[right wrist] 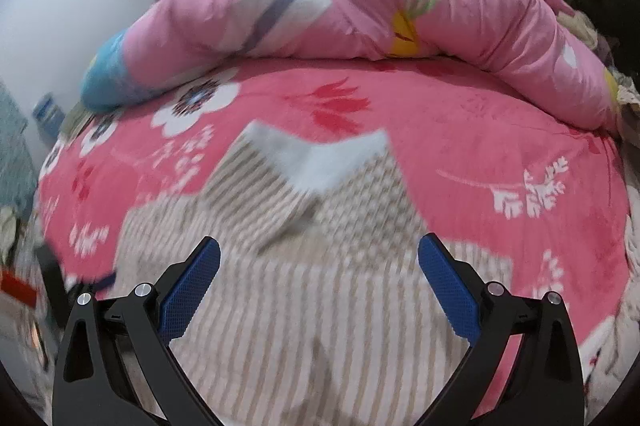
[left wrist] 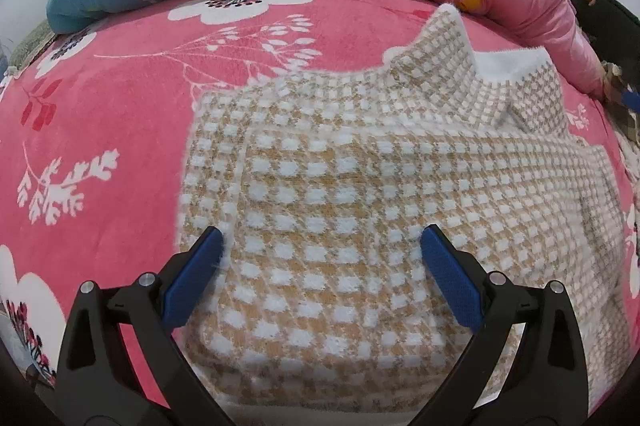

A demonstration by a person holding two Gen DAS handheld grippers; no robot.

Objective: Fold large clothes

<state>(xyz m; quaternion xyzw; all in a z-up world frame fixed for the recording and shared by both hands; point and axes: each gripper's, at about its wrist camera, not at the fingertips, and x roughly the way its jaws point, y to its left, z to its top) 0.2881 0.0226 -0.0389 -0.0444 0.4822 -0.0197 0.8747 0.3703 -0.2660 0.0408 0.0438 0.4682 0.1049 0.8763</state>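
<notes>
Now checked garment [left wrist: 360, 186] flat on pink blanket [left wrist: 100, 114], beneath spread jaws of left gripper [left wrist: 322, 246] and right gripper [right wrist: 319, 254].

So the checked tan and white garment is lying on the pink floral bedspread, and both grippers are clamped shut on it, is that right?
Not quite. The checked garment does lie on the pink floral bedspread, but neither gripper is shut. The left wrist view shows the left gripper open above the fabric, and the right wrist view shows the right gripper open too, holding nothing.
</notes>
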